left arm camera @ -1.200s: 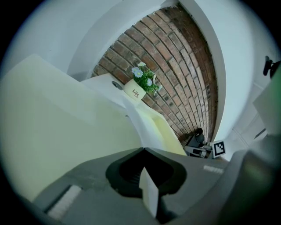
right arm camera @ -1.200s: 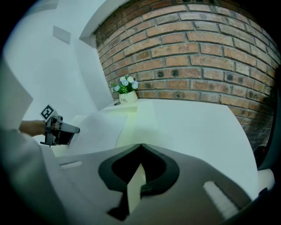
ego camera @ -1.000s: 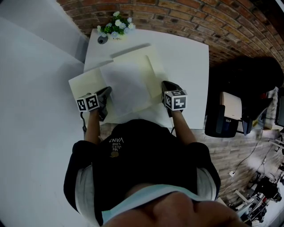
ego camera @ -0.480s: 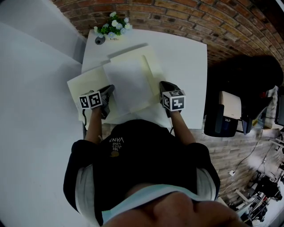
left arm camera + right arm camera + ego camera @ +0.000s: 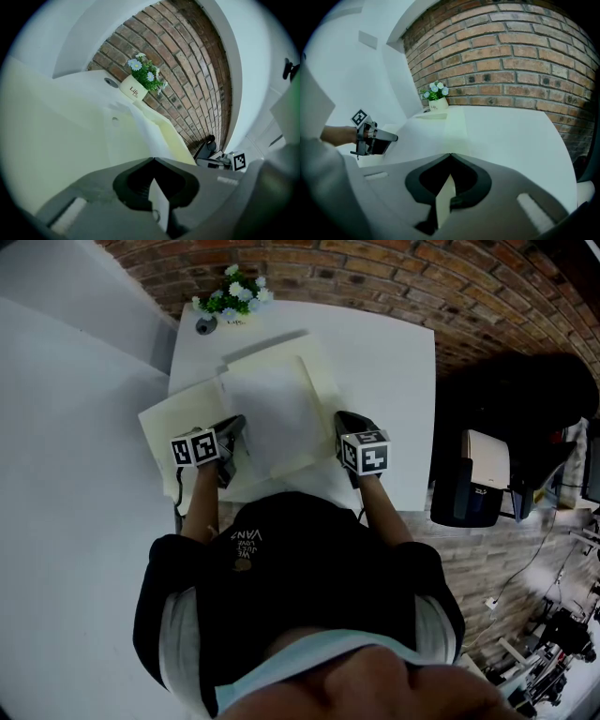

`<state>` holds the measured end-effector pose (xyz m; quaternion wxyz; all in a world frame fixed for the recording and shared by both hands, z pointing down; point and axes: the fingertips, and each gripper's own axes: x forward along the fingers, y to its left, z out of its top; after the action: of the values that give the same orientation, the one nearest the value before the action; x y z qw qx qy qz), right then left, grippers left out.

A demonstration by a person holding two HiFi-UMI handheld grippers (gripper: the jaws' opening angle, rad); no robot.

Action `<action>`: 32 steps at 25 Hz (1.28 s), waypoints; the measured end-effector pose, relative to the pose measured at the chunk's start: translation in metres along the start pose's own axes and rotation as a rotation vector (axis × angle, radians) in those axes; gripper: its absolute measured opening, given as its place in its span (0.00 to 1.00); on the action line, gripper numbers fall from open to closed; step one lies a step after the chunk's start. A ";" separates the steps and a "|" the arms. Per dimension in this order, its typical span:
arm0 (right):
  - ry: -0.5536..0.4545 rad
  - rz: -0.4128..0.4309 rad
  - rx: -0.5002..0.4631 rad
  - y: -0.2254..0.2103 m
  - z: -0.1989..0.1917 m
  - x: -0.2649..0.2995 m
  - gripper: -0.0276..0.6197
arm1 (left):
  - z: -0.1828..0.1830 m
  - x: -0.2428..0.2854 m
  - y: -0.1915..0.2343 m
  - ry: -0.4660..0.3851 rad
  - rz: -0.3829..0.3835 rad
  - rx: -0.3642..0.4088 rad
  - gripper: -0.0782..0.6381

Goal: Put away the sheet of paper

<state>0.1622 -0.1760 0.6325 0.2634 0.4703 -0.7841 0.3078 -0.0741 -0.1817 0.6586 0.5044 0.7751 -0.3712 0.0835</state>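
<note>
A white sheet of paper (image 5: 272,413) lies over an open pale-yellow folder (image 5: 173,427) on the white table (image 5: 394,362). My left gripper (image 5: 234,425) is at the sheet's near left edge. In the left gripper view its jaws (image 5: 153,159) are shut, with a white paper edge (image 5: 160,208) pinched between them. My right gripper (image 5: 342,418) sits at the folder's near right edge. In the right gripper view (image 5: 450,154) it is shut on a cream-coloured folder flap (image 5: 444,201). The left gripper (image 5: 375,138) also shows there, across the paper.
A small pot of flowers (image 5: 232,292) and a dark round object (image 5: 204,324) stand at the table's far left corner, against a brick wall. Dark furniture and a box (image 5: 487,465) stand right of the table. A white wall runs along the left.
My left gripper has shifted a little to the right with the sheet's edge, and the sheet has slid further over the folder. The right gripper has stayed put.
</note>
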 end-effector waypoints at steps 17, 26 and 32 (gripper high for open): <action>0.002 0.007 0.010 -0.001 -0.001 -0.001 0.04 | 0.001 0.028 -0.012 -0.002 -0.020 -0.022 0.11; -0.002 0.007 0.014 -0.002 -0.002 -0.001 0.04 | -0.001 0.041 -0.016 -0.008 -0.032 -0.057 0.11; -0.003 0.008 0.015 -0.002 -0.001 -0.001 0.04 | -0.001 0.047 -0.021 0.003 -0.041 -0.065 0.11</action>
<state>0.1649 -0.1748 0.6329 0.2575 0.4697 -0.7839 0.3139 -0.0267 -0.1991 0.6676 0.5317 0.7655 -0.3569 0.0624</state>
